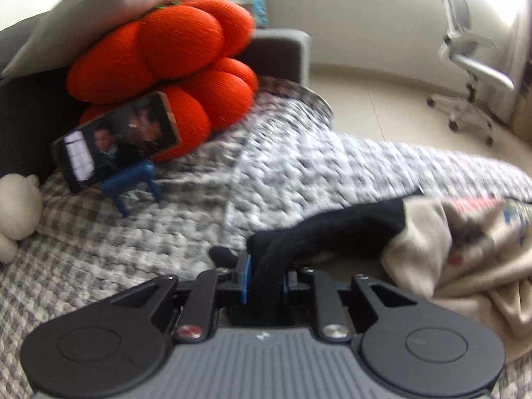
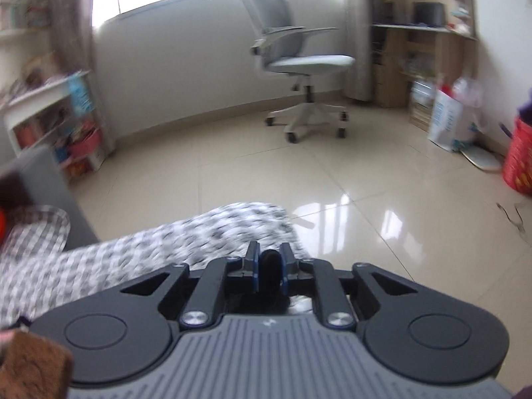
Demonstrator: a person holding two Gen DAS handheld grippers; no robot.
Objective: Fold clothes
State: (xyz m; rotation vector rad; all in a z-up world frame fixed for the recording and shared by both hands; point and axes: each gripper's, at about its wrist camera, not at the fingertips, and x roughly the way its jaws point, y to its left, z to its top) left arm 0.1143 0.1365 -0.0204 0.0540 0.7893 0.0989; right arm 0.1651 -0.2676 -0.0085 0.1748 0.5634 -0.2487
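Note:
A beige garment with a printed front and a black edge lies crumpled at the right of the grey-and-white chequered cover. The black edge runs down between the blue pads of my left gripper, which is shut on it. In the right wrist view a fold of black cloth sits pinched between the blue pads of my right gripper, held above the cover's edge. The rest of the garment is hidden below that gripper's body.
An orange pumpkin cushion under a pale pillow leans at the back left. A phone rests on a blue stand, near a white plush toy. An office chair stands on the tiled floor, with a red basket at the right.

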